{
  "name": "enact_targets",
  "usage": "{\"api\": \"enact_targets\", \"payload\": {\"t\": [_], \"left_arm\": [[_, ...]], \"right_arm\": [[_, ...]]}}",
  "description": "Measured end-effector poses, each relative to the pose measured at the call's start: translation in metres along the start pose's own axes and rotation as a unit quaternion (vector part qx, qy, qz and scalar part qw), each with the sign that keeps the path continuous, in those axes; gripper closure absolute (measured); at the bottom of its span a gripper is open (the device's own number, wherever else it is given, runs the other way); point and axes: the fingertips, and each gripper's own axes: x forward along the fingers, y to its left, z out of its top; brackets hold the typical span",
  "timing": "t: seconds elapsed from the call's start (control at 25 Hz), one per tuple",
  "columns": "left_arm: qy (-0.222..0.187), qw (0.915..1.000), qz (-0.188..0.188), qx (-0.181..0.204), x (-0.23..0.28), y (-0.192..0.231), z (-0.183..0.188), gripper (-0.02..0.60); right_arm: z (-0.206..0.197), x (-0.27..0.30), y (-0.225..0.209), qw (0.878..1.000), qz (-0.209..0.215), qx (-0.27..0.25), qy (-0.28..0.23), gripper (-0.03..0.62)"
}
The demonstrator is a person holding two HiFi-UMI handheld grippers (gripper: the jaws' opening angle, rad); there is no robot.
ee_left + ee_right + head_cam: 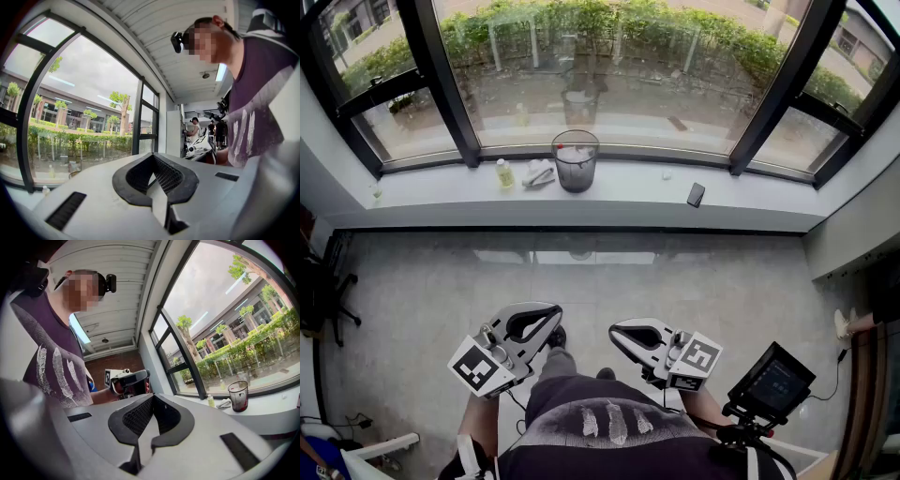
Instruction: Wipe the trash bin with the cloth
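The trash bin [575,160], a dark see-through pail, stands on the windowsill [441,199] far ahead, with a crumpled white cloth [539,173] lying just left of it. In the right gripper view the trash bin [238,396] and the cloth [225,403] show at the right, small and distant. My left gripper [547,319] and right gripper [619,334] are held level close to my body, far from the sill. Both are shut with nothing between the jaws, as seen at the left gripper [157,187] and the right gripper [149,427] in their own views.
A small yellow-green bottle [503,174] stands left of the cloth. A dark phone [696,194] lies further right on the sill. A grey tiled floor [581,281] separates me from the sill. A chair [321,300] is at the left, and a screen on a mount [772,380] at my right.
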Motion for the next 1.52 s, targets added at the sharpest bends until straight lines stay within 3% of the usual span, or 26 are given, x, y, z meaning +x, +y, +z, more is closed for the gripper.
{"api": "enact_targets", "payload": {"t": [0.16, 0.28, 0.48, 0.76, 0.84, 1.0, 1.12, 1.32, 1.52], "left_arm": [[0.001, 0.9998, -0.019, 0.008, -0.007, 0.046, 0.005, 0.584], [-0.015, 0.9996, -0.022, 0.006, -0.011, 0.092, 0.013, 0.584], [-0.044, 0.9980, -0.042, -0.016, -0.020, 0.168, 0.015, 0.584], [-0.061, 0.9950, -0.072, -0.033, -0.009, 0.232, 0.008, 0.584], [-0.052, 0.9947, -0.076, -0.045, -0.005, 0.245, -0.001, 0.584], [-0.019, 0.9946, -0.091, -0.047, 0.018, 0.265, -0.014, 0.584], [-0.006, 0.9951, -0.080, -0.059, 0.040, 0.290, -0.010, 0.584], [0.025, 0.9980, -0.024, -0.053, 0.073, 0.341, -0.002, 0.584], [0.034, 0.9983, 0.006, -0.046, 0.120, 0.383, 0.010, 0.584]], "right_arm": [[-0.016, 0.041, -0.024, 0.998, -0.031, 0.044, 0.019, 0.593], [-0.013, 0.082, -0.041, 0.998, -0.026, 0.055, 0.020, 0.594], [0.017, 0.149, -0.072, 0.998, -0.040, 0.032, 0.026, 0.594], [0.011, 0.192, -0.106, 0.996, -0.060, 0.045, 0.045, 0.593], [0.002, 0.205, -0.116, 0.995, -0.063, 0.041, 0.062, 0.594], [0.012, 0.222, -0.151, 0.994, -0.080, -0.013, 0.078, 0.594], [0.031, 0.233, -0.184, 0.996, -0.053, -0.012, 0.070, 0.594], [0.039, 0.263, -0.242, 0.997, 0.008, 0.013, 0.080, 0.592], [0.069, 0.276, -0.287, 0.994, 0.075, -0.002, 0.083, 0.594]]}}
